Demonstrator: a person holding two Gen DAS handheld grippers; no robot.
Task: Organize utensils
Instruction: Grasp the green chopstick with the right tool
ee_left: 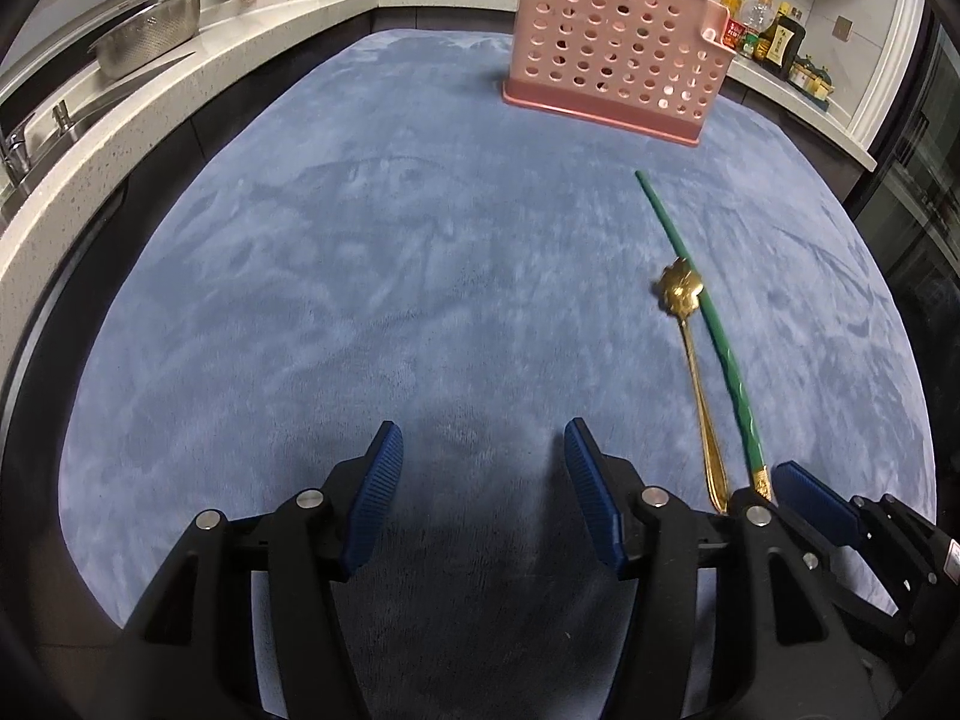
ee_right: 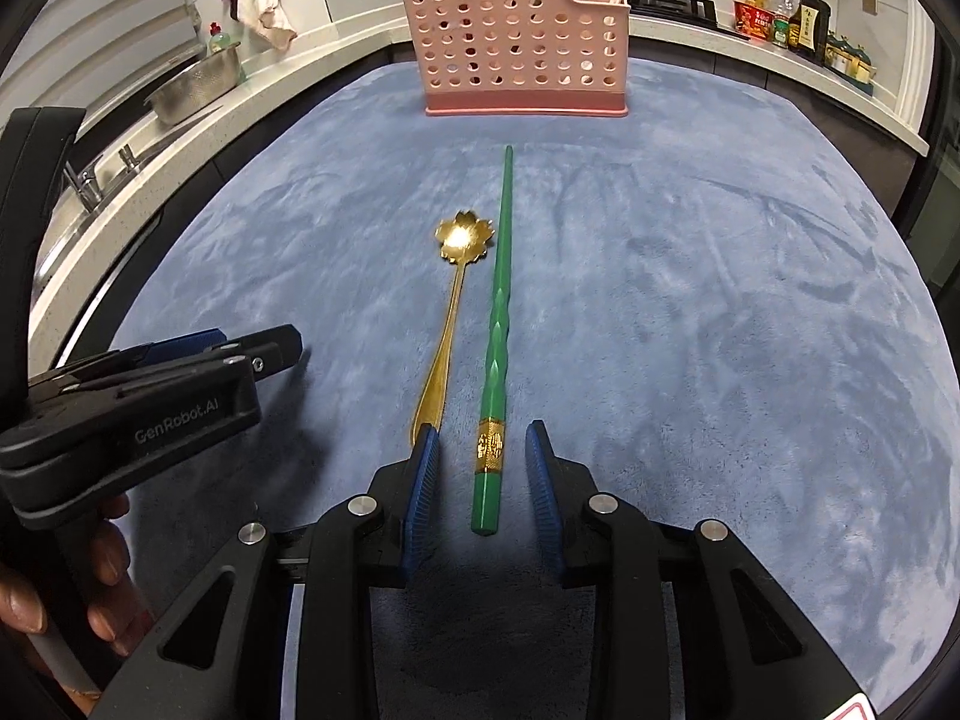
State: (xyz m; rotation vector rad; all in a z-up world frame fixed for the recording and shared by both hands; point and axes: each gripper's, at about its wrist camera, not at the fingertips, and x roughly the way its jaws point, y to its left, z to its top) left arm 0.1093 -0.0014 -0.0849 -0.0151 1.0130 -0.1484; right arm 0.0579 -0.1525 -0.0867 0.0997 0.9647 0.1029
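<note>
Both grippers we're holding are hovering over blue cloth. R gripper is straddling green chopstick near its gold band, pads not touching it, released. L gripper is gaping w/ nothing between. Gold spoon is lying just beside chopstick. Pink rack is standing at far edge.

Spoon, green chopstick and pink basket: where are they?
gold spoon (ee_right: 465, 237): right wrist view, on its flower-shaped bowl.
green chopstick (ee_right: 497, 324): right wrist view, mid-shaft.
pink basket (ee_right: 510, 54): right wrist view, on its holed front wall.
</note>
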